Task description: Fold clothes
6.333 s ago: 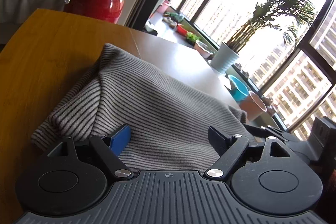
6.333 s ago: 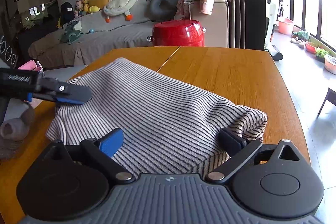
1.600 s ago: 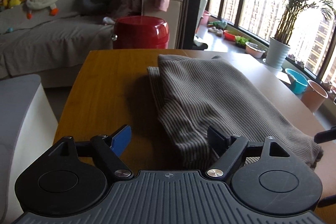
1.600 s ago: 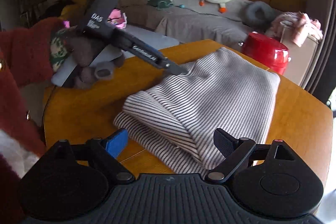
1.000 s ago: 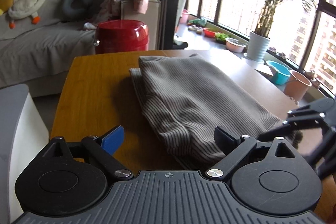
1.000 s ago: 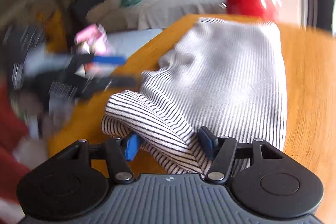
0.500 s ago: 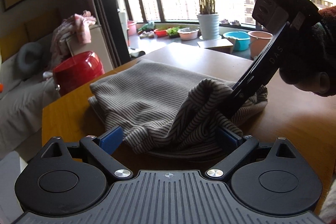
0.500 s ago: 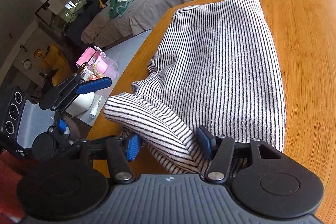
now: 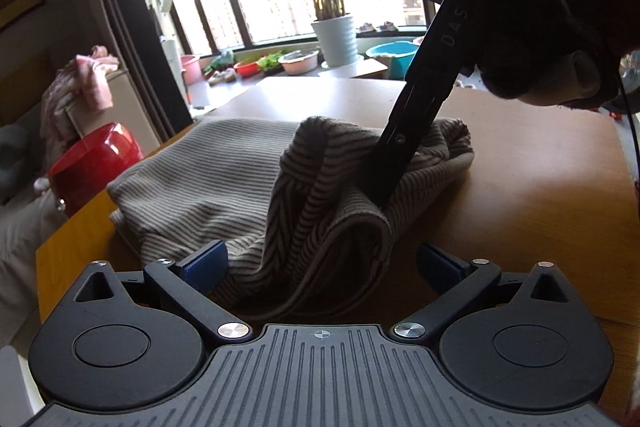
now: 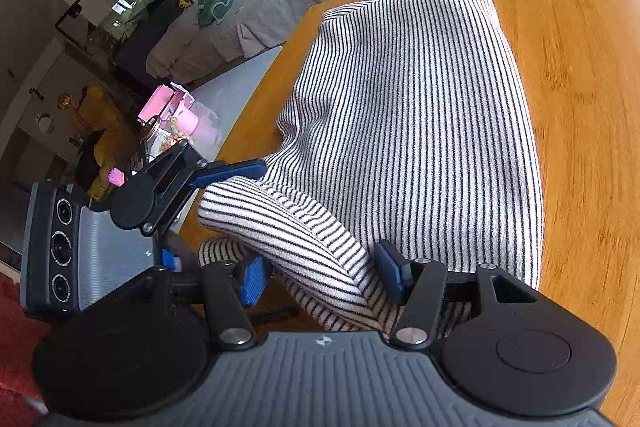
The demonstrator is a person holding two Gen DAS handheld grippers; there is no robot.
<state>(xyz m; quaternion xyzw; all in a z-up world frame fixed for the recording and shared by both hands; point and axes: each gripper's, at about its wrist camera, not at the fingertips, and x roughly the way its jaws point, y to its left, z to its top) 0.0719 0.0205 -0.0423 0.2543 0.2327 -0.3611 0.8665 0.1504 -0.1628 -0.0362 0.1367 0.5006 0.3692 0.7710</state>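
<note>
We see a wooden table with a warm honey-coloured top, a rounded edge and a thin seam running across the boards. On it lies one striped knit garment, folded over, its far end flat on the wood and its near end bunched and lifted off the surface. The wood to either side of the cloth shows bare
</note>
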